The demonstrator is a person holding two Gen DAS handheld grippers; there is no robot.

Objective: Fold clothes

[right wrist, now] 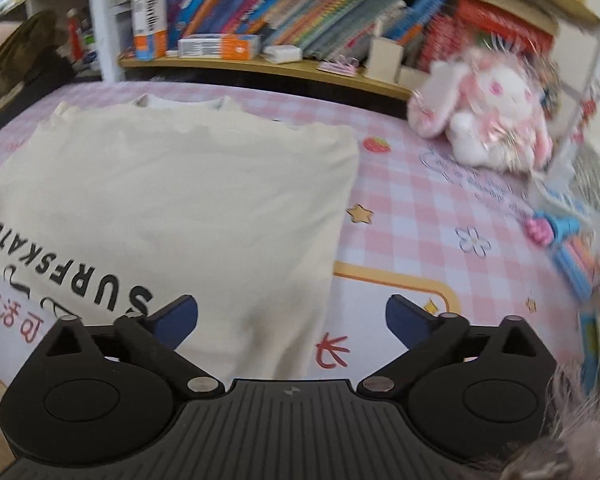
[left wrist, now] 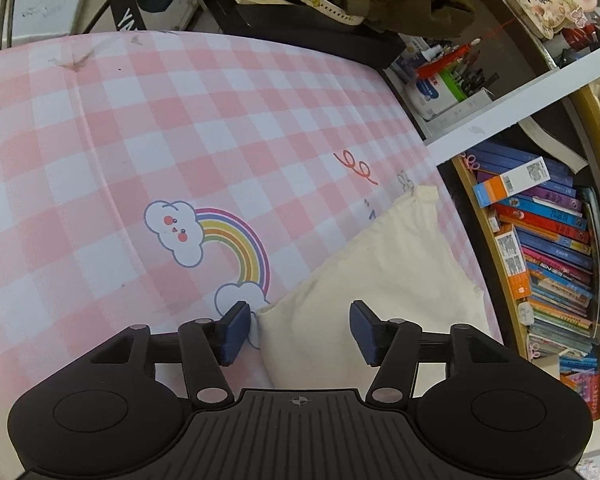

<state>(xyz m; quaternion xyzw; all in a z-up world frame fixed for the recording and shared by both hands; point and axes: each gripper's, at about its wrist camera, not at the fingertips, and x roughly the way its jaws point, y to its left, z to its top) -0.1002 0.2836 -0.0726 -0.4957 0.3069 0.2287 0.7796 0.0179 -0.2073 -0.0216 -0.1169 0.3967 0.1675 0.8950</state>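
Pink checked bedsheet (right wrist: pixel 420 216) filling both views. Cream T-shirt (right wrist: pixel 188 200), folded, lying flat at centre left of the right wrist view. Right gripper (right wrist: pixel 292 320) spread wide above its corner, nothing clamped. Left gripper (left wrist: pixel 298 330) parted, gripping nothing, straddling another corner at lower centre.

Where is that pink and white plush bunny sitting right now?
In the right wrist view, the plush bunny sits at the upper right on the pink checked sheet, just below the bookshelf and right of the cream shirt.
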